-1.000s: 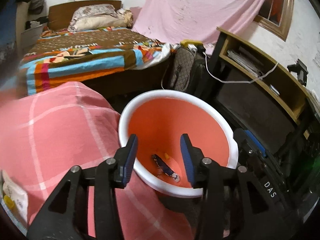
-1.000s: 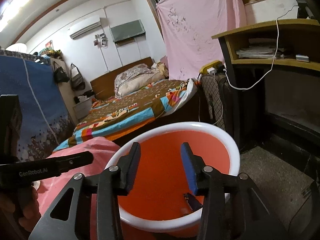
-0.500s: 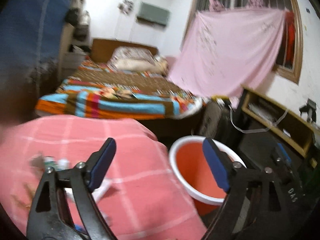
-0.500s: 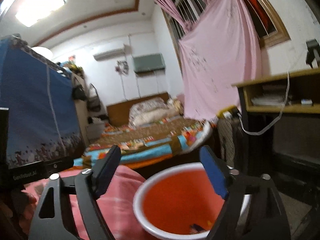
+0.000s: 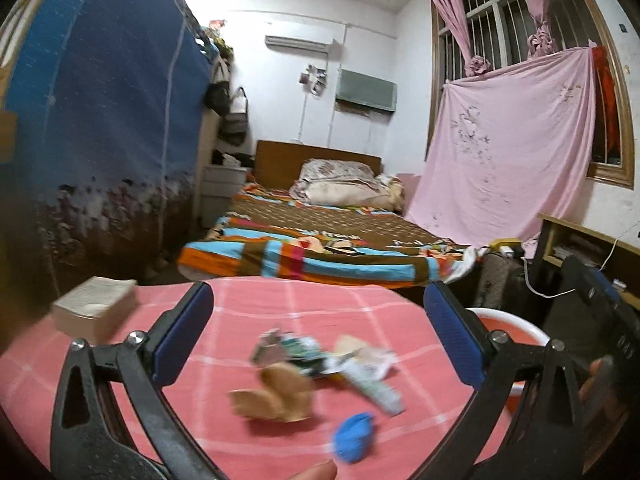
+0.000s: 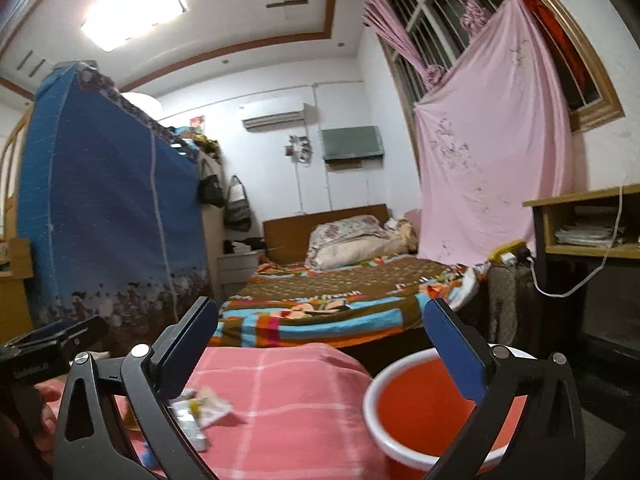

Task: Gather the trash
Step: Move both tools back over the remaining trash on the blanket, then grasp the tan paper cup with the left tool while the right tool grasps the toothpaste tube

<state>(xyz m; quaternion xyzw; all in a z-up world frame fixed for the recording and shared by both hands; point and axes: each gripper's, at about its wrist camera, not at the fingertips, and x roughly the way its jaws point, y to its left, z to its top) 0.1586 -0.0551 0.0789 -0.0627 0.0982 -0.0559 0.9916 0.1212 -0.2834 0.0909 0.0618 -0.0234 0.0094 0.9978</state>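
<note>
Left gripper point(image 5: 318, 338): jaws spread wide, nothing between them, held above the pink checked tablecloth point(image 5: 256, 312).

Right gripper point(image 6: 320, 350): jaws likewise wide apart and empty, held over the table edge.

Trash, left-wrist view, motion-blurred:
- crumpled wrappers point(image 5: 296, 350), white and green, on the cloth ahead of the left gripper, between its two fingers;
- tan crumpled piece point(image 5: 276, 396), nearer the gripper than the wrappers and touching them;
- white tube-like item point(image 5: 374, 386), lying slanted toward the gripper's right finger;
- blue crumpled scrap point(image 5: 354, 436), closest to the gripper, right of centre.
In the right-wrist view some of the same wrappers point(image 6: 204, 404) lie just behind that gripper's left finger, partly hidden by it.

Bin point(image 6: 424, 412): orange inside, white rim, standing off the table edge, below and behind the right gripper's right finger; contents cannot be made out. In the left-wrist view only its rim point(image 5: 508, 322) shows, beyond the left gripper's right finger.

Book point(image 5: 94, 308): thick, lying on the cloth ahead of and outside the left gripper's left finger.

Bed point(image 5: 320, 244): striped cover, far ahead of both grippers.
</note>
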